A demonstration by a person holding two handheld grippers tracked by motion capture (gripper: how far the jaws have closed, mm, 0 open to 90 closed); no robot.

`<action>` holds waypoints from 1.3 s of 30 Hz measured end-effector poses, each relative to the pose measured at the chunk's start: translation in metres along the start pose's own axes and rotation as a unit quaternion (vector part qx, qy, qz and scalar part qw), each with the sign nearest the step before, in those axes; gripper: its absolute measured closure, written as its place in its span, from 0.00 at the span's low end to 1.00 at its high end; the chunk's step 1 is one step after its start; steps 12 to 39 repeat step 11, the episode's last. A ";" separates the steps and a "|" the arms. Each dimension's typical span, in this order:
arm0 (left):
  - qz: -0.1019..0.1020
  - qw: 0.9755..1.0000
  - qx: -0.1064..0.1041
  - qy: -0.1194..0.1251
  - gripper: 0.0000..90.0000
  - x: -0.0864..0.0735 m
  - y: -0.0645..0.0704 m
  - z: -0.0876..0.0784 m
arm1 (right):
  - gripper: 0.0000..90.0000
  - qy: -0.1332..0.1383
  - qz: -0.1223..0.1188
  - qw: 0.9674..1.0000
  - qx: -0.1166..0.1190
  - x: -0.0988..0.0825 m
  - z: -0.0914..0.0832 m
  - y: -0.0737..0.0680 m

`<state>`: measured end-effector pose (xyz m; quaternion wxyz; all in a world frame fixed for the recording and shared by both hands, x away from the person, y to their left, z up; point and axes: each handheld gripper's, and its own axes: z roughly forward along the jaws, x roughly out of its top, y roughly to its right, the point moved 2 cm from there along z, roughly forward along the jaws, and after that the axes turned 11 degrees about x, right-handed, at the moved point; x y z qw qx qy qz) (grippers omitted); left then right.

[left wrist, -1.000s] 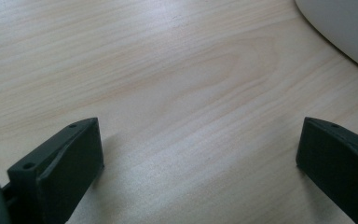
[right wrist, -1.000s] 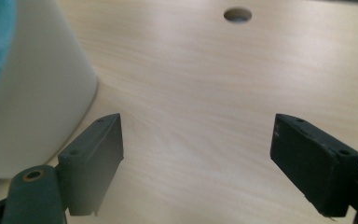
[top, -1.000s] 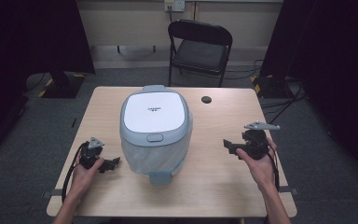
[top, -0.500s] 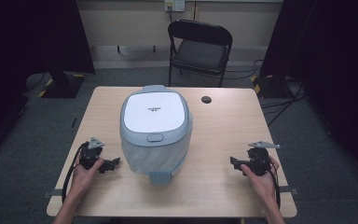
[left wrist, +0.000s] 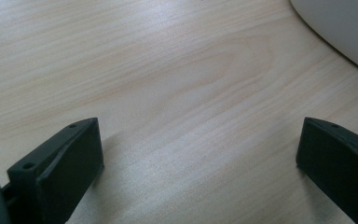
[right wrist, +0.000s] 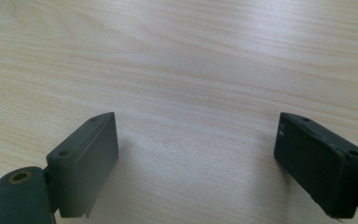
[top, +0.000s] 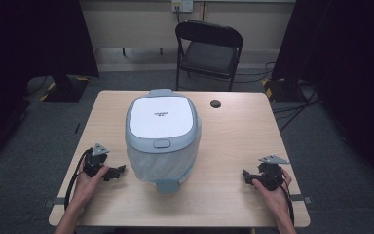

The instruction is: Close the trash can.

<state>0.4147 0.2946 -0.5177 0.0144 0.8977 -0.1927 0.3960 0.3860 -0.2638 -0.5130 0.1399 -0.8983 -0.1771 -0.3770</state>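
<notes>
Pre-grasp: both grippers rest on table, cooker (top: 161,136) untouched.
Left gripper (top: 118,170) and right gripper (top: 246,175) jaws spread, empty; next move likely calls for reaching the lid.

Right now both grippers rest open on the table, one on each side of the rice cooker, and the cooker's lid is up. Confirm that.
The lid is not up. In the high view the rice cooker stands with its white-topped lid closed flat. The rest holds: the left gripper and right gripper sit low at the table, one on each side, jaws spread wide in both gripper views.
</notes>
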 end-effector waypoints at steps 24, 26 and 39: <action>0.002 1.000 -0.001 0.000 0.00 0.000 0.000 0.000 | 0.14 0.004 -0.006 1.000 0.005 0.000 0.001 0.001; 0.002 1.000 -0.001 0.000 0.00 0.000 0.000 0.000 | 0.14 0.004 -0.006 1.000 0.005 0.000 0.001 0.001; 0.002 1.000 -0.001 0.000 0.00 0.000 0.000 0.000 | 0.14 0.004 -0.006 1.000 0.005 0.000 0.001 0.001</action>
